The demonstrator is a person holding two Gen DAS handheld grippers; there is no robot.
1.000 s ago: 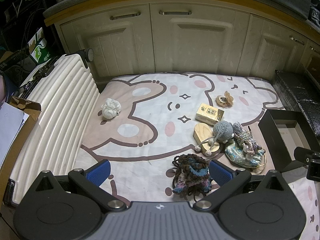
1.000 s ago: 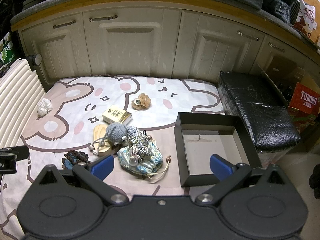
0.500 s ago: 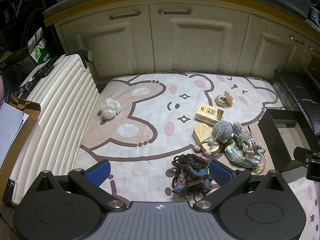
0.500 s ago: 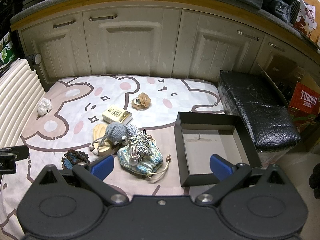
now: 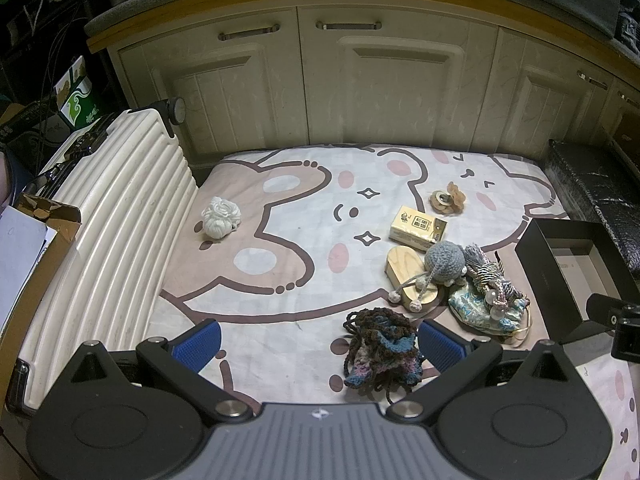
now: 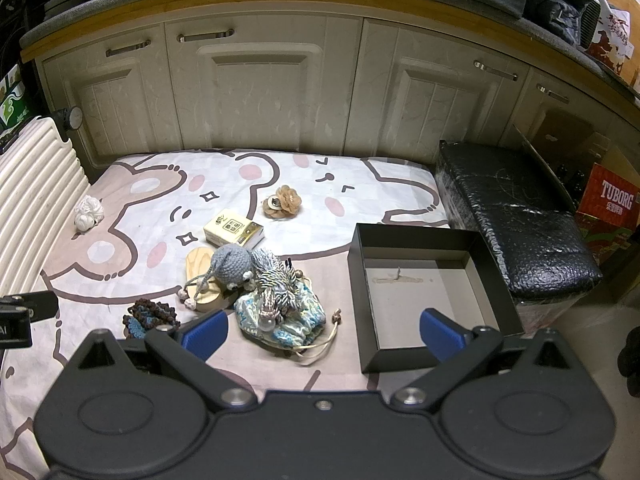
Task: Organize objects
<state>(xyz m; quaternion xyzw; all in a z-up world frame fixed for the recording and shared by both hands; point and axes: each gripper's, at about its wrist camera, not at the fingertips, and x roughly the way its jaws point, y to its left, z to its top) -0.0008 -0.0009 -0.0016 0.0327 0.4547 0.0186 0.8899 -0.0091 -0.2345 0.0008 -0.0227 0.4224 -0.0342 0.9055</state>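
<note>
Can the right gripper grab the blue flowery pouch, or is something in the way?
Probably yes. The right gripper is open and the pouch lies just ahead between its fingers. But a striped tassel charm rests on top, so it might get pinched too.

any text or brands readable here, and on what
"TUBORG": red carton at far right; the smaller line under it is too blurred to read.
Yellow packet on the mat: printed label, too small to read.
Green and white box at far left: markings unreadable.
"AI": partial letters on the left gripper's body.
</note>
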